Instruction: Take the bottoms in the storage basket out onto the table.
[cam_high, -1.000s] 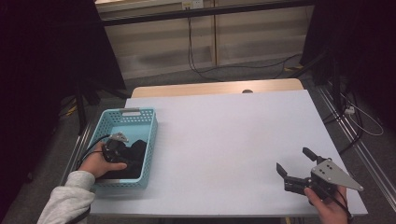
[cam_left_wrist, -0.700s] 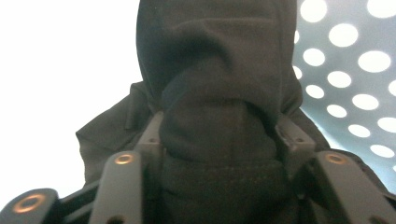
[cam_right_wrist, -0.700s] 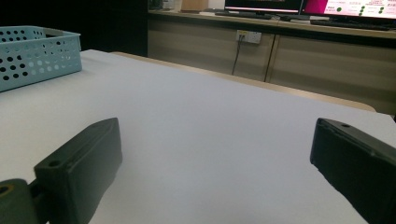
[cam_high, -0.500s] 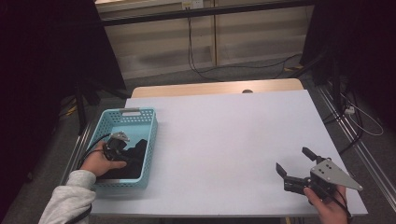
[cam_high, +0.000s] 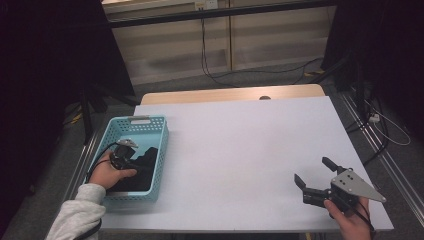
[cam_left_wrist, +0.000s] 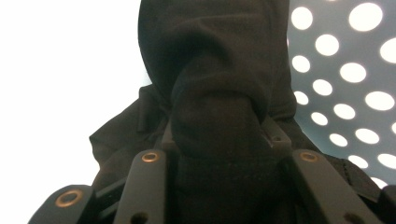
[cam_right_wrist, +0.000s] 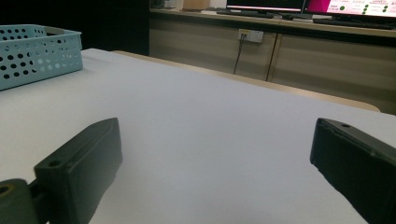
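Two tools are in play at a white surface (cam_high: 240, 145). The left tool (cam_high: 131, 159) reaches down into a light blue perforated basket (cam_high: 159, 150) that sits near the surface's left edge. Its jaws have just been closing, and in the left gripper view a thick fold of black cloth (cam_left_wrist: 215, 116) bulges up between them, pressed on both sides, so this tool is clamped on the cloth. More of the same cloth (cam_high: 137, 172) lies heaped beneath and behind the tool on the basket's floor, and the basket's dotted wall (cam_left_wrist: 345, 70) rises just beyond the fold, to the right of the jaws. The person's left hand (cam_high: 107, 172) grips the tool's body from behind, with a grey sleeve (cam_high: 77, 212) trailing back from it.

Well apart from the basket, the right tool (cam_high: 312, 175) hovers low over the bare surface near its right front corner, held by the right hand (cam_high: 352, 222). Its jaws stand wide apart with nothing between them. From this tool's own view, the basket (cam_right_wrist: 37, 53) is far ahead and off to the left.
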